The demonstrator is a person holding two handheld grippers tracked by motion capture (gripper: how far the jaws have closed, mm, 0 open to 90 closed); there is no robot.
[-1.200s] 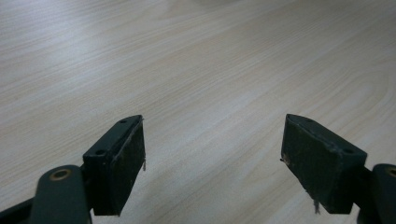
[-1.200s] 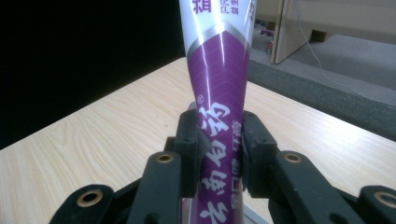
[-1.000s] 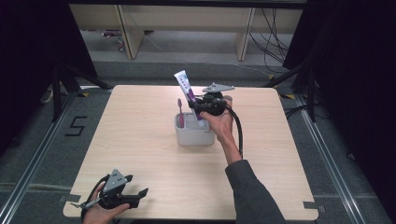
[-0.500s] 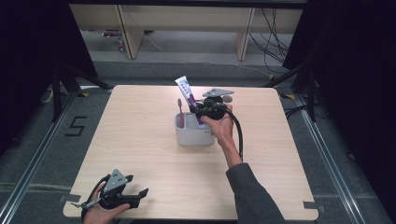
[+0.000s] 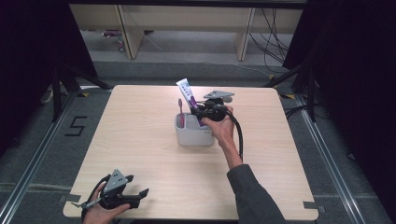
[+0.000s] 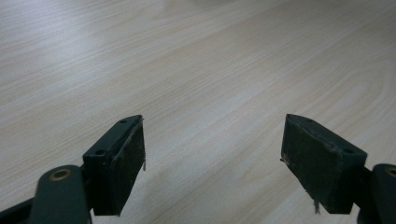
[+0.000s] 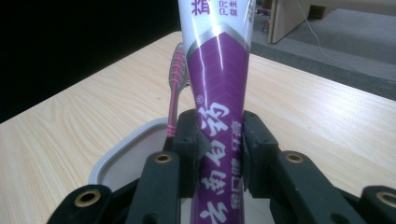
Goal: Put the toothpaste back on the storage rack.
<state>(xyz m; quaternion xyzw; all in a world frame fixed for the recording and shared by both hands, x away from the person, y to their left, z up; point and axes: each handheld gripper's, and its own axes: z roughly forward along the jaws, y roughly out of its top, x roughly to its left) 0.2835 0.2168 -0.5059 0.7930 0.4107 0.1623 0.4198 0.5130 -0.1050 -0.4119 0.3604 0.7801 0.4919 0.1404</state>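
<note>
A purple and white toothpaste tube (image 5: 186, 92) (image 7: 218, 79) stands upright with its lower end in a pale grey holder (image 5: 191, 135) at the table's middle. My right gripper (image 5: 201, 112) (image 7: 219, 149) is shut on the tube's lower part, both pads pressing its sides. A pink toothbrush (image 5: 180, 109) (image 7: 176, 88) stands in the holder's left side, just behind the tube; the holder's rim (image 7: 116, 156) lies below it. My left gripper (image 5: 140, 196) (image 6: 212, 158) rests at the table's near-left corner, open, with bare wood between its jaws.
The light wooden table (image 5: 140, 140) has its front edge right by the left hand. A black cable (image 5: 240, 137) trails from the right gripper along the forearm. Shelving and cables stand on the floor beyond the far edge.
The right gripper has sunk slightly with the tube toward the holder. The left hand has stayed where it was.
</note>
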